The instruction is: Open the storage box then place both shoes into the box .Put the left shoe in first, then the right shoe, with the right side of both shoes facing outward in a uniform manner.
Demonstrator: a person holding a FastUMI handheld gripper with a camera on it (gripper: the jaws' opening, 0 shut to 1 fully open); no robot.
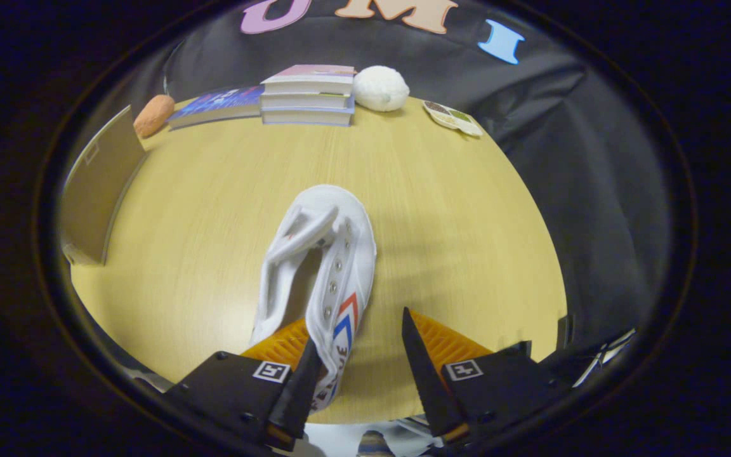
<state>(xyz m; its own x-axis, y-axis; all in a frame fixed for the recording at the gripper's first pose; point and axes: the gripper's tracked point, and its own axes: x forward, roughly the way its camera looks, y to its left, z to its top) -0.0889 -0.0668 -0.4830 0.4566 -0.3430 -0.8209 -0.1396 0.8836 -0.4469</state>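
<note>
A white canvas shoe (pixel 324 254) with red and blue chevrons on its side lies on the wooden table (pixel 467 228), toe pointing away from me. My gripper (pixel 359 327) is open over the heel end. One finger sits inside the shoe's opening and the other stands outside the chevron side, so that side wall lies between them with a gap left on the outer side. A tan storage box (pixel 96 190) stands at the table's left edge, only one wall of it in sight.
Along the far edge of the table are a stack of books (pixel 307 95), a flat blue book (pixel 216 105), a white fluffy ball (pixel 381 87), an orange-brown lump (pixel 153 115) and a small dish (pixel 452 117). Black cloth hangs behind and to the right.
</note>
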